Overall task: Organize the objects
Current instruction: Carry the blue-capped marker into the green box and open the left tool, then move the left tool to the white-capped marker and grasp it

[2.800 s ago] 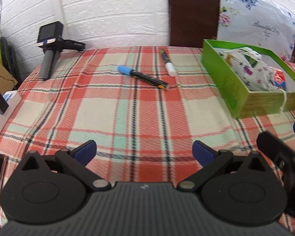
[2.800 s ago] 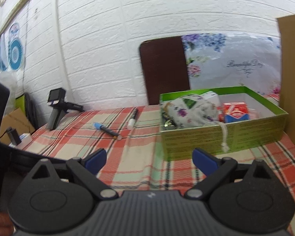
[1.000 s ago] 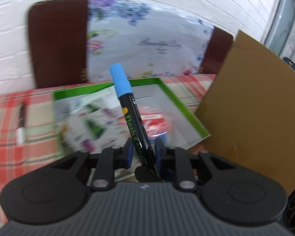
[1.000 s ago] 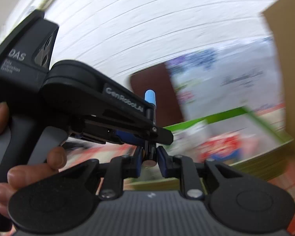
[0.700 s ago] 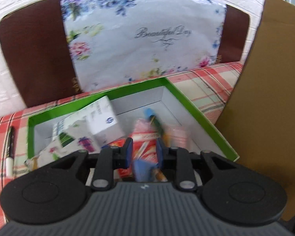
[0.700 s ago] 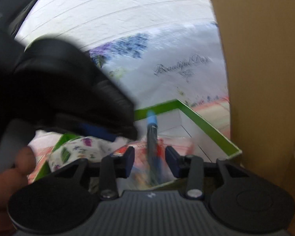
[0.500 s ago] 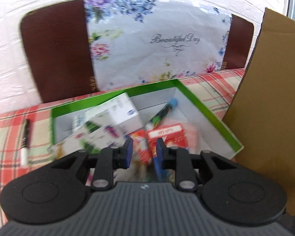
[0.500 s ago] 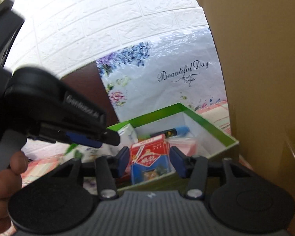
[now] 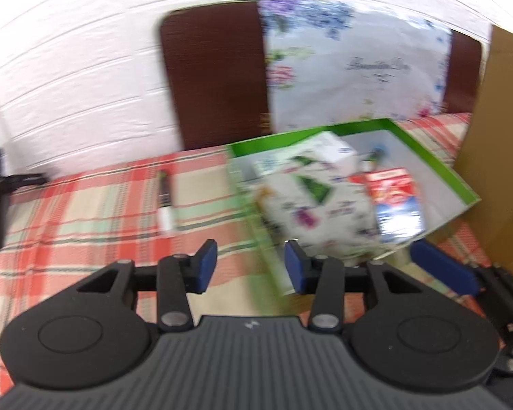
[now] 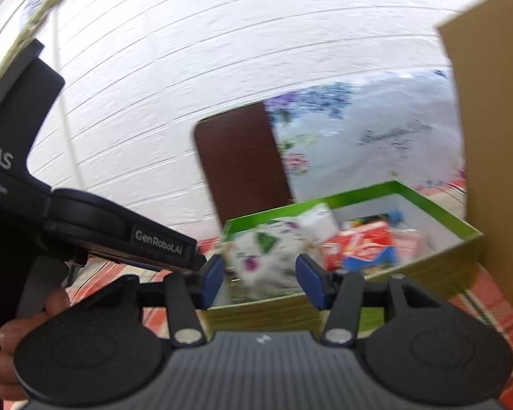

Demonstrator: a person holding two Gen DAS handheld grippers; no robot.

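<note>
Since our left gripper is opening empty and the right gripper sits part-open, also empty, we'd pinch that light, stiff white-capped marker mid-barrel.

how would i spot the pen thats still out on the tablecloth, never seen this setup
Start at the green box on the plaid tablecloth. On the bare cloth beside it, towards the white brick wall, lies a slim black marker. Its white cap marks it out, and it is the only pen outside the box.
</note>
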